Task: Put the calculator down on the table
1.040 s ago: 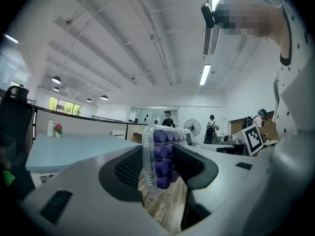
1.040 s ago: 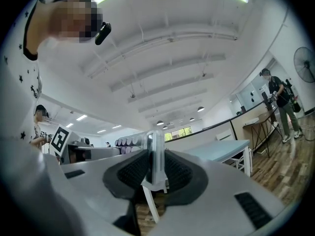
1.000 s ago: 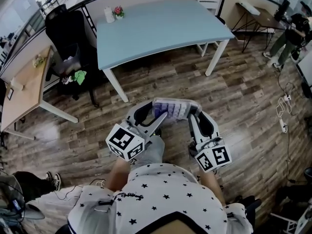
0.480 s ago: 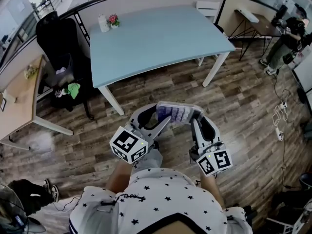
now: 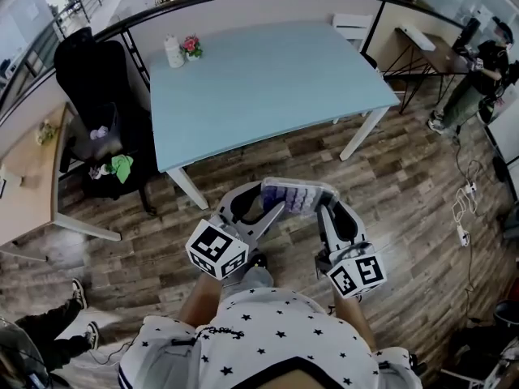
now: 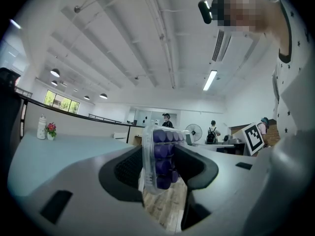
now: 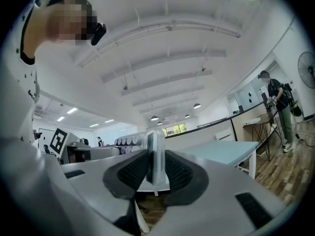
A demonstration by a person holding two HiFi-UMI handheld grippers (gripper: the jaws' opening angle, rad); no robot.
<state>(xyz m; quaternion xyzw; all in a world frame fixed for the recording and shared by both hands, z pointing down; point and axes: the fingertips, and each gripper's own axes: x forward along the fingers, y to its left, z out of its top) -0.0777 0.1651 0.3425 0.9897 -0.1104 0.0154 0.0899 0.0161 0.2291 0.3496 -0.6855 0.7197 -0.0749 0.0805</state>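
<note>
Pale blue worktop (image 5: 268,79) lies farther off; left claw (image 5: 272,203) and right claw (image 5: 323,204) clench the purple-keyed clear-plastic calculator (image 5: 297,194), not yet set down.

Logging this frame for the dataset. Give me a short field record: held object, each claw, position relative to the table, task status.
held object: calculator, purple keys
left claw: closed on the calculator's left end
right claw: closed on its right end
position: carried over the wooden floor, short of the blue table
table top: bottle and flower pot at the far left corner
task status: calculator not yet on the table
</note>
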